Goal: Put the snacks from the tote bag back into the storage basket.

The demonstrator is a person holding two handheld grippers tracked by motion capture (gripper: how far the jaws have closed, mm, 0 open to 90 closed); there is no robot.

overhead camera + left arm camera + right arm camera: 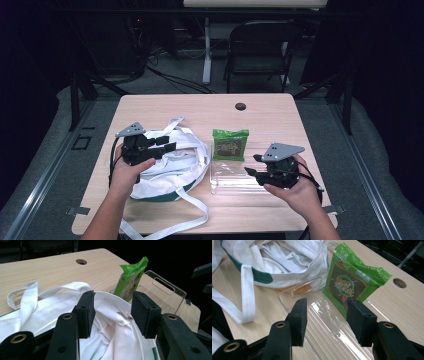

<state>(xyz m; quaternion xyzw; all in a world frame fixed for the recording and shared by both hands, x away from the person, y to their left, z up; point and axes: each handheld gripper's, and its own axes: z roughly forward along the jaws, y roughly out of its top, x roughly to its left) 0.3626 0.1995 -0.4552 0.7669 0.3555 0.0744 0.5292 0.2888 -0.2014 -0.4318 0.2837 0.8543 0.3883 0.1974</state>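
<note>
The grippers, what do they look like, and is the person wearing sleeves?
Both the left gripper and the right gripper are black, each topped by a grey three-cornered plate and trailing a black cable. Their jaws carry blocky black pads and brass-coloured rivets. No sleeves: the forearms are bare.

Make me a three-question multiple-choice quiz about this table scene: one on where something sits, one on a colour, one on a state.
1. Where does the green snack packet rest?
A. on the far end of the clear plastic tray
B. inside the white tote bag
C. on the chair

2. What colour is the band along the bag's side?
A. red
B. dark green
C. yellow

3. How do the jaws of the right gripper stand?
A. clamped on the packet
B. clamped on a bag strap
C. apart, holding nothing

Answers:
1. A, the packet leans on the tray's far edge, beside the bag.
2. B, the right gripper view shows a dark green band on white cloth.
3. C, tray and packet show beyond the gap, untouched.
</note>
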